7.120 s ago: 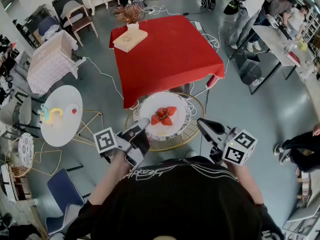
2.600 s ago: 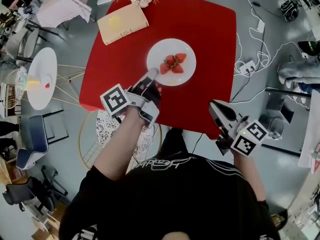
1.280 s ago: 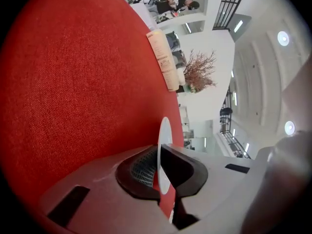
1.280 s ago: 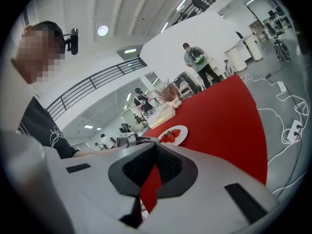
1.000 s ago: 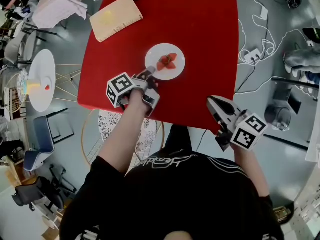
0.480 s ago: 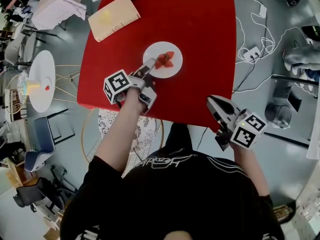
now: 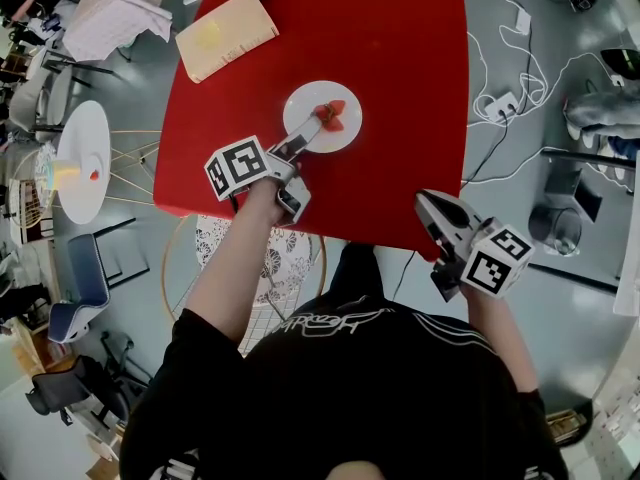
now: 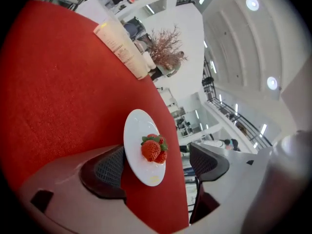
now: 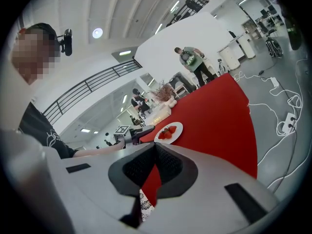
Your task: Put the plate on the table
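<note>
Two grippers were in view. My left gripper (image 7: pixel 298 146) stood at the near edge of the white plate (image 7: pixel 305 106). Its jaws were spread wide, having just been opening. The plate's near rim lay between them, but the pads were not pressing it. I found the plate resting flat on the red table (image 7: pixel 410 78), near its middle, with strawberries (image 7: pixel 331 114) on it. My right gripper (image 7: pixel 428 203) hung off the table's near right edge, jaws closed together with nothing between them. A beige book (image 7: pixel 225 36) lay at the far left corner.
</note>
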